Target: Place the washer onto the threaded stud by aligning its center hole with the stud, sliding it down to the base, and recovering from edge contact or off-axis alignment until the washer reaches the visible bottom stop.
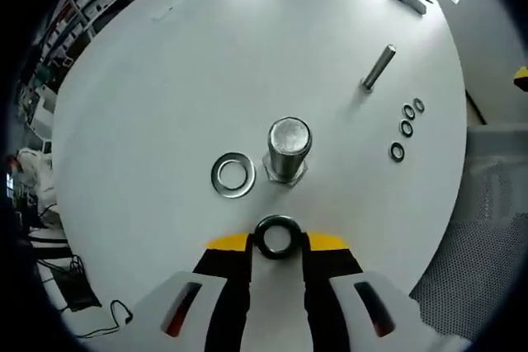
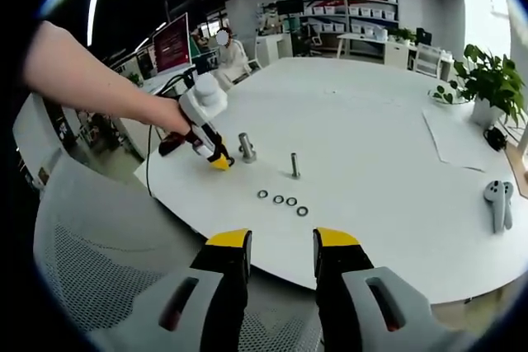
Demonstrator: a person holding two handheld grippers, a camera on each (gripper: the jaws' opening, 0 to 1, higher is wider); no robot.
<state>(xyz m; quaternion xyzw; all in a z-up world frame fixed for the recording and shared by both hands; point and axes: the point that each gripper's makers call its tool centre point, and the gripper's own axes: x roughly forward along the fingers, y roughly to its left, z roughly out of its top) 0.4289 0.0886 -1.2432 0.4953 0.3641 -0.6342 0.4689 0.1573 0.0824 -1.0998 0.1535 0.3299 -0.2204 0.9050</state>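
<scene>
Steel gleams on the washer clamped between the yellow-tipped jaws of the left gripper, just short of the large upright threaded stud on the white table. A second, wider washer lies flat just left of the stud. Farther right stand a thin bolt and four small rings. The right gripper hangs off the table's near edge over a mesh chair, jaws apart and holding nothing.

White round surface seen. Upright stud stood at centre, flat washer just beside. Slimmer bolt stood apart; four small rings laid in row nearby.
</scene>
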